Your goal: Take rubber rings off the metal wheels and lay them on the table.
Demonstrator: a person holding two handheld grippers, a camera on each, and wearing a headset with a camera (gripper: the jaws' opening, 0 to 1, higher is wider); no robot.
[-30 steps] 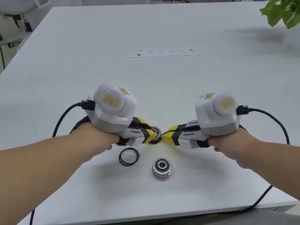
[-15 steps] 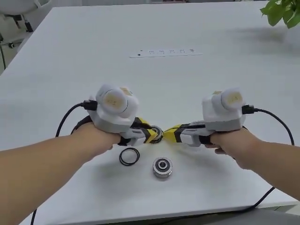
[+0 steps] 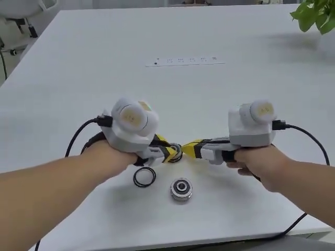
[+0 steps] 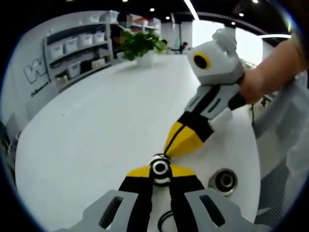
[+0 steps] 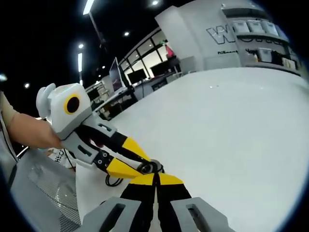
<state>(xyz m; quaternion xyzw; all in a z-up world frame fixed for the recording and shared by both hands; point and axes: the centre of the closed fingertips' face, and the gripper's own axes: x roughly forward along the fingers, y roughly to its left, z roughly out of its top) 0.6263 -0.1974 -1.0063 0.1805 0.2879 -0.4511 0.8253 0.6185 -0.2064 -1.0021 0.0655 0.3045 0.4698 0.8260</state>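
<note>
My left gripper [image 3: 172, 151] is shut on a small metal wheel [image 3: 175, 150] and holds it a little above the table; in the left gripper view the wheel [image 4: 160, 169] sits between the yellow fingertips with a black rubber ring around it. The right gripper [image 3: 186, 149] comes in from the right, jaws together, its tips touching that wheel's rim [image 5: 150, 167]. Whether it pinches the ring is too small to tell. Two loose black rubber rings [image 3: 144, 176] lie on the table below the left hand. A second metal wheel [image 3: 181, 188] lies flat beside them, also in the left gripper view [image 4: 225, 180].
The white table [image 3: 157, 94] stretches far ahead. A flat power strip [image 3: 184, 60] is set into it at the middle. A green plant [image 3: 314, 13] stands at the back right. Black cables [image 3: 78, 138] trail from both grippers toward the near edge.
The right gripper's body has swung a little to the right and down, its tips staying at the wheel. The left gripper and the things on the table hold their places.
</note>
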